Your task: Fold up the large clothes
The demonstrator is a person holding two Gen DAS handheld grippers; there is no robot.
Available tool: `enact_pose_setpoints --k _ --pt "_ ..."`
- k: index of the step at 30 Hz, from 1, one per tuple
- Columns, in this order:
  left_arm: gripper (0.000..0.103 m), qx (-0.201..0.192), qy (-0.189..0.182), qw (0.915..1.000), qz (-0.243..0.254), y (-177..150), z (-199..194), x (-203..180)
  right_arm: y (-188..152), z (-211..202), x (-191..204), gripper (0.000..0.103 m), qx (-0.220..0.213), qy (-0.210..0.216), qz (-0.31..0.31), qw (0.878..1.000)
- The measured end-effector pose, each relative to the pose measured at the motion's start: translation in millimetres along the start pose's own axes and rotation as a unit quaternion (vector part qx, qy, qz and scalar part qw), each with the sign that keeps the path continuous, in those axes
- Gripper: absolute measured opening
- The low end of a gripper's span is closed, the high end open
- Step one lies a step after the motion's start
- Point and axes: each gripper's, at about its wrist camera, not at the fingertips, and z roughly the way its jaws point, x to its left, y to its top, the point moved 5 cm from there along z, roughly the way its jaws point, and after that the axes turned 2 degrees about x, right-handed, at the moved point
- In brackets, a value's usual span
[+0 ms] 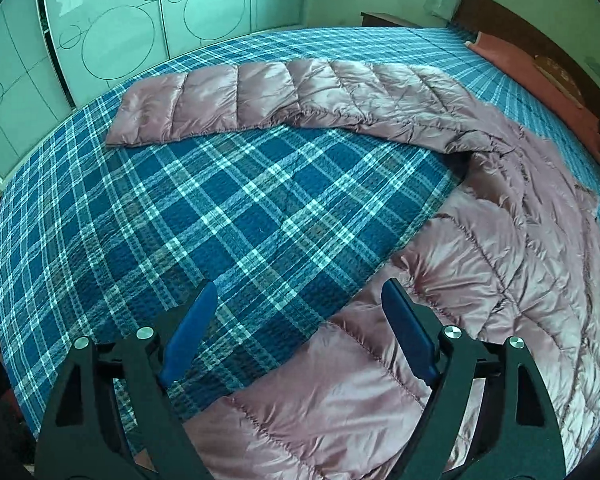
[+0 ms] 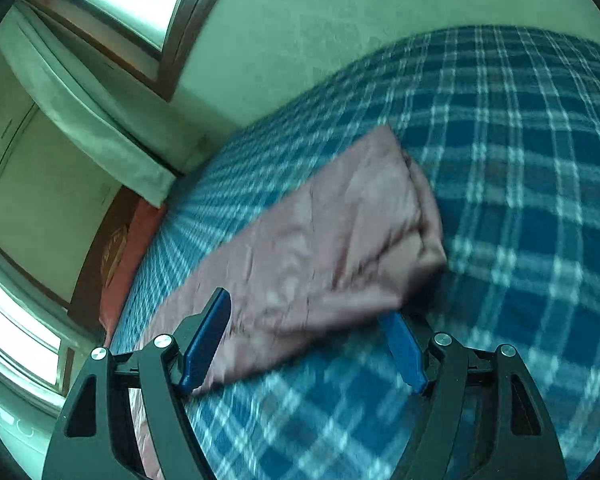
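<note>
On the blue plaid bedspread (image 1: 260,200) lies a mauve quilted puffer jacket (image 1: 500,280), one sleeve stretched out. Left gripper (image 1: 296,304) gapes empty. Only the blurred right view shows the right gripper (image 2: 308,312) apart, apparently straddling a cuff (image 2: 380,216).

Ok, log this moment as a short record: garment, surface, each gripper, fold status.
garment: pink quilted jacket, spread out, one sleeve stretched flat
surface: bed with blue plaid cover
left gripper: jaws open, over the jacket's edge, nothing held
right gripper: jaws open around the other sleeve's end, not pinching it; view blurred
fold status: not started, both sleeves lie out
</note>
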Motion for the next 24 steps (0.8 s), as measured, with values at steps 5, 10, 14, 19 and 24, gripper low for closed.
enact_pose_setpoints --k 5,10,14,19,24 --pt "0.084 0.005 0.014 0.9999 0.007 -1.8 9.8 -2.2 20.8 12.7 -4.3 0.037 -0.016 -0.019 0.005 1.0" --pt "0.085 0.009 0.019 0.9998 0.003 0.3 14.7 1.8 22.7 22.2 26.8 0.014 -0.003 -0.025 -0.056 0.998" --pt "0.085 0.004 0.033 0.9994 0.009 10.3 22.0 4.5 6.1 8.4 92.8 0.014 -0.004 0.014 -0.138 0.99" --pt "0.085 0.0 0.052 0.9984 0.023 23.9 28.0 13.5 -46.5 14.5 187.5 0.014 0.029 0.069 -0.24 0.968" --pt "0.086 0.003 0.052 0.9984 0.021 33.5 36.8 29.3 -127.5 30.0 271.4 0.014 0.082 0.119 -0.31 0.94"
